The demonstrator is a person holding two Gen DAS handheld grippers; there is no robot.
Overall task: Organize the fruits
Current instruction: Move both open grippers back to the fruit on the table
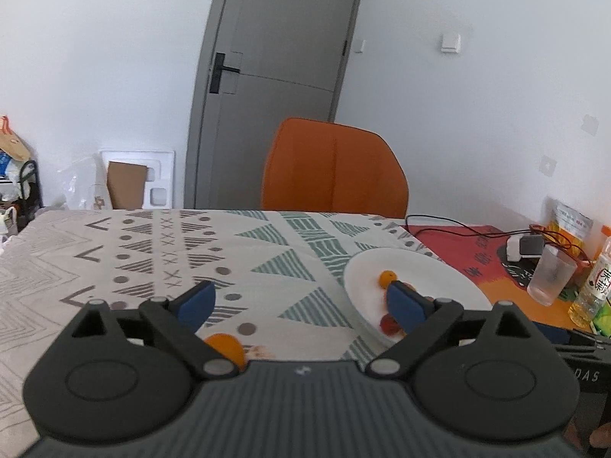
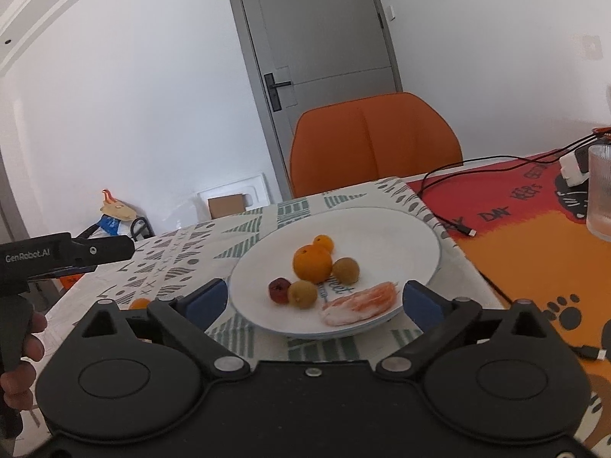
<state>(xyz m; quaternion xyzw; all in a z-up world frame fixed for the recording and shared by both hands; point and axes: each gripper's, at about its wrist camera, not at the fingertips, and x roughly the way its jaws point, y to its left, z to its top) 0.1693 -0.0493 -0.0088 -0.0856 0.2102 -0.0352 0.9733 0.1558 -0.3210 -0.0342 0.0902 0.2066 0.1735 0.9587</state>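
A white plate (image 2: pixel 401 236) holds a big orange (image 2: pixel 311 265), a small orange (image 2: pixel 323 243), two brownish round fruits (image 2: pixel 345 271), a dark red fruit (image 2: pixel 278 290) and a peeled pomelo segment (image 2: pixel 359 303). My right gripper (image 2: pixel 315 299) is open and empty at the plate's near edge. My left gripper (image 1: pixel 299 301) is open and empty, just above the tablecloth left of the plate (image 1: pixel 439 267). A loose small orange (image 1: pixel 225 347) lies on the cloth under its left finger; it also shows in the right wrist view (image 2: pixel 139 303).
An orange chair (image 1: pixel 334 170) stands at the table's far side. A red-orange mat (image 2: pixel 534 236) on the right carries a ribbed glass (image 2: pixel 600 194), black cables (image 2: pixel 454 213), a charger and a bottle (image 1: pixel 595 286).
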